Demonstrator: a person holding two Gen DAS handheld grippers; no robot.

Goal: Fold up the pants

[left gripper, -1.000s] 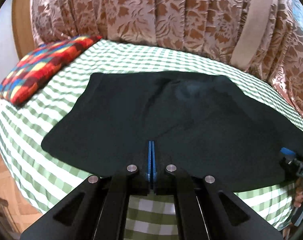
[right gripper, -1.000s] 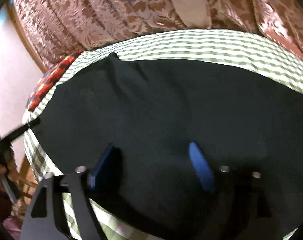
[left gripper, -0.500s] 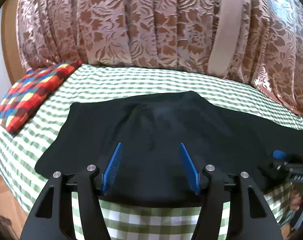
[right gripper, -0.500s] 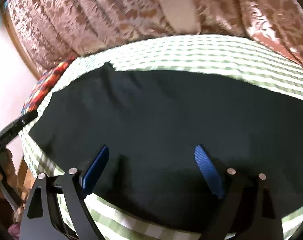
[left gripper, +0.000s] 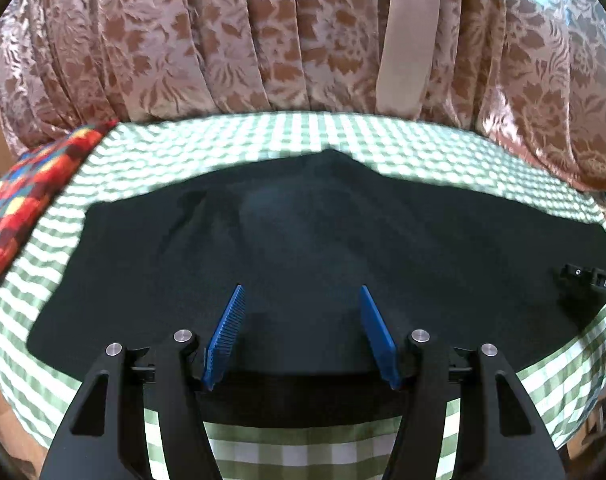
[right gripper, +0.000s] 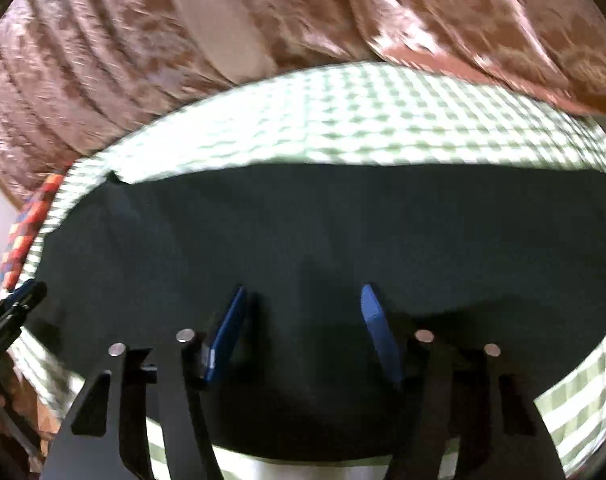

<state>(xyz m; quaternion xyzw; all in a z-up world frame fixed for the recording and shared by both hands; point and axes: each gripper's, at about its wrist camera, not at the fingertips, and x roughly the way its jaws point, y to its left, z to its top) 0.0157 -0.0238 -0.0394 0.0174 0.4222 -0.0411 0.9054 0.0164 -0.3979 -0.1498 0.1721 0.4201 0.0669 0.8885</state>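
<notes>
A: Where are the dark, near-black cloth pants (left gripper: 303,248)?

B: Spread flat across the green-and-white checked bedsheet (left gripper: 263,148), covering most of the near half of it. In the left wrist view the far edge rises to a soft peak in the middle, and a strip of sheet shows beyond it. The near edge lies close to the front of the bed, with checked sheet showing below it.

A: And the left gripper (left gripper: 301,308)?

B: Its blue ribbed pads (left gripper: 225,340) stand well apart, about half spread, over the near edge of the pants. Nothing is between them but the flat cloth below; it has hold of nothing.

A: The right gripper (right gripper: 303,312)?

B: Its jaws have just been closing, yet its blue pads (right gripper: 377,332) are parted, also roughly halfway. They hang over the pants near the front edge, with only flat cloth beneath and no fold pinched. That view is blurred.

A: What lies around it?

B: A patchwork cushion of red, blue and yellow squares (left gripper: 31,196) sits on the sheet at the far left, apart from the pants. Behind the bed hangs a pinkish-brown curtain with a leaf pattern (left gripper: 183,40), and a plain beige band (left gripper: 407,40) runs down it.
</notes>
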